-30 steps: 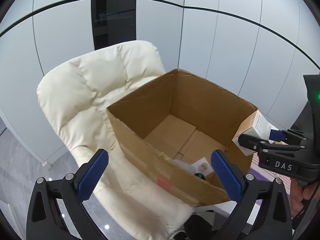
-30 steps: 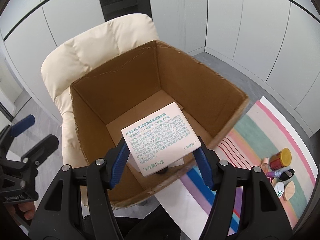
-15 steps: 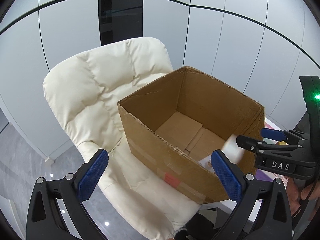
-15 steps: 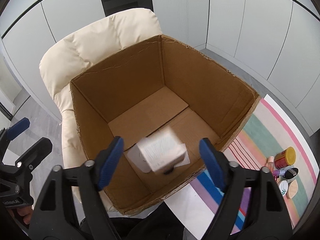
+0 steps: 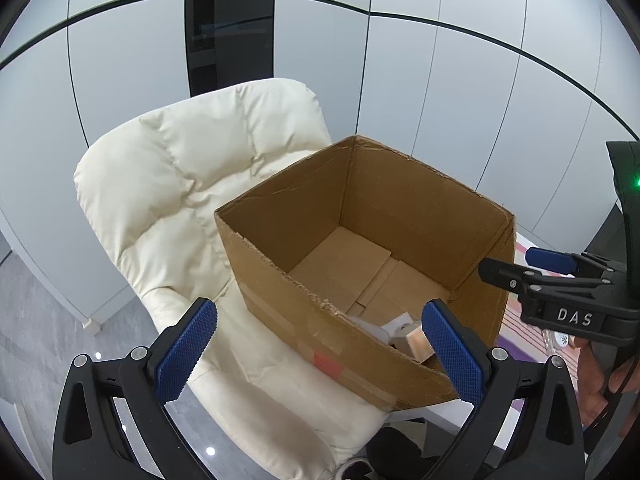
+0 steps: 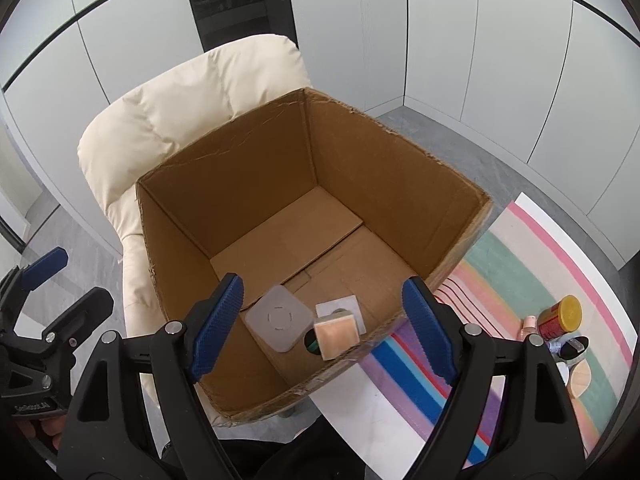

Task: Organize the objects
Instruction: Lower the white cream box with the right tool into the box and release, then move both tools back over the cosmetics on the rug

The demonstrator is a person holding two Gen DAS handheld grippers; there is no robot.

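Observation:
An open cardboard box stands on a cream padded chair. On its floor near the front wall lie a small box with a peach face, a flat grey square case and a white card. My right gripper hangs open above the front part of the cardboard box, nothing between its pads; it also shows at the right of the left wrist view. My left gripper is open and empty, over the box's left front wall.
A striped colourful mat lies to the right of the box. On it sit a red jar with a yellow lid, a small pink bottle and other small cosmetic items. White wall panels stand behind the chair.
The right gripper opened and let go of the small printed box, which fell into the cardboard box and now lies on its floor. Both hands stayed nearly still.

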